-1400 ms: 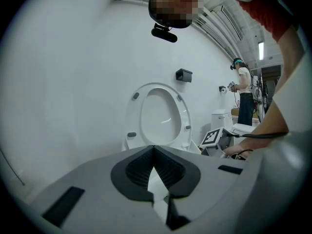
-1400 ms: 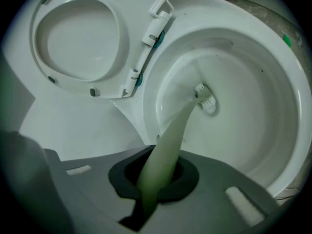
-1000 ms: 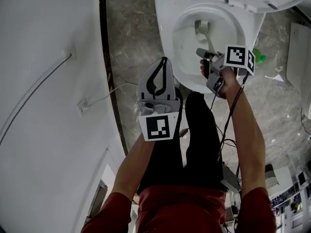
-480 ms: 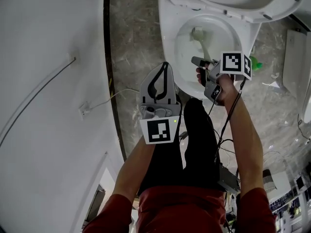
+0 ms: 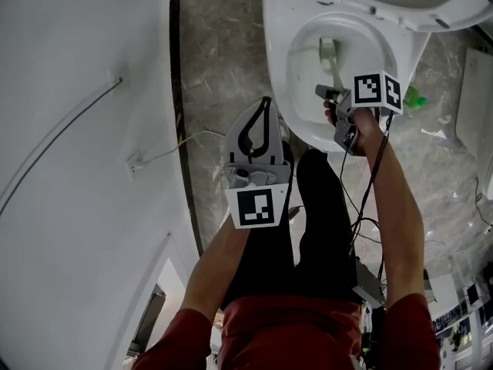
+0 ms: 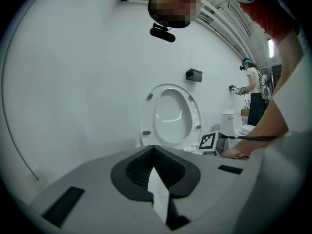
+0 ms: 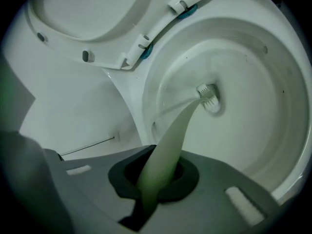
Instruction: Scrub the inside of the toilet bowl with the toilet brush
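Over the toilet bowl (image 5: 276,68), at one o'clock from the person, the right gripper (image 5: 330,93) clamps tight on the pale green toilet brush (image 5: 333,66) handle. The left gripper (image 5: 262,105), at eight o'clock from it, has its jaws together and holds nothing. Scrubbing well likely means pressing the bristles (image 7: 209,95) flat and circling up under the rim. Only the right gripper view shows those bristles low in the basin; the left gripper view alone shows a second person (image 6: 252,89) at three o'clock.

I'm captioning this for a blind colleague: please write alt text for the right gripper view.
The right gripper is shut on the pale green handle of a toilet brush, whose white bristle head is down inside the white toilet bowl. The raised seat shows at upper left.
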Motion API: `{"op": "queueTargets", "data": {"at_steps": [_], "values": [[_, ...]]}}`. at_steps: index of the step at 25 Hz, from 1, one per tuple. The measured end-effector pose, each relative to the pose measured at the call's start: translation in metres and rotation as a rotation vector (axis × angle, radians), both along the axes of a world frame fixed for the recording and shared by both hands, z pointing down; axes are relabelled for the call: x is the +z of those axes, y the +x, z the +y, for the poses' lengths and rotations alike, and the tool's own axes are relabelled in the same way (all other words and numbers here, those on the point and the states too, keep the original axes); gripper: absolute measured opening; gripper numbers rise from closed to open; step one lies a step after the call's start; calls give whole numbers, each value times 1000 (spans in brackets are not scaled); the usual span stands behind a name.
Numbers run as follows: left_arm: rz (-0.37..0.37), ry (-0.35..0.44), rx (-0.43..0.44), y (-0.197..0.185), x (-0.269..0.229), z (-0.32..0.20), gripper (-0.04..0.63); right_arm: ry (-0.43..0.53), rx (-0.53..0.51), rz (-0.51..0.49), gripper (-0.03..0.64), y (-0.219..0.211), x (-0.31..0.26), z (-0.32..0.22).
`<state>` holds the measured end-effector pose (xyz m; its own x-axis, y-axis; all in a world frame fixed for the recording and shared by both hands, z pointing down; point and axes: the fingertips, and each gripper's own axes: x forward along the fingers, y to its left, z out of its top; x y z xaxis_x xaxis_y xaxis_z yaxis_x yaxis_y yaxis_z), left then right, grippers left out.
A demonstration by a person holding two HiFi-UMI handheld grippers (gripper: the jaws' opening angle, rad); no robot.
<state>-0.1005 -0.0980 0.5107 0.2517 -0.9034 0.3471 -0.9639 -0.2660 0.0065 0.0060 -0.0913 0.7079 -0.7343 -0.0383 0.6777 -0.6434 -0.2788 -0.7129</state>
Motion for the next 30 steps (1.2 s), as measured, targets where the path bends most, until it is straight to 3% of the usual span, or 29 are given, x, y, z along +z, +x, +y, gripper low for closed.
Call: {"op": "queueTargets", "data": {"at_steps": [11, 19, 25, 28, 30], "values": [[36, 23, 62, 29, -58, 3, 5, 157, 127, -86, 8, 15, -108, 33], [82, 85, 118, 57, -157, 6, 5, 225, 412, -157, 8, 50, -236, 70], [102, 95, 157, 71, -242, 17, 5, 388, 499, -128, 8, 81, -344, 76], [109, 141, 181, 81, -287, 10, 5, 524, 502, -85, 8, 98, -398, 59], [127, 176, 195, 89, -315, 4, 5, 639, 470, -5, 8, 110, -428, 47]]}}
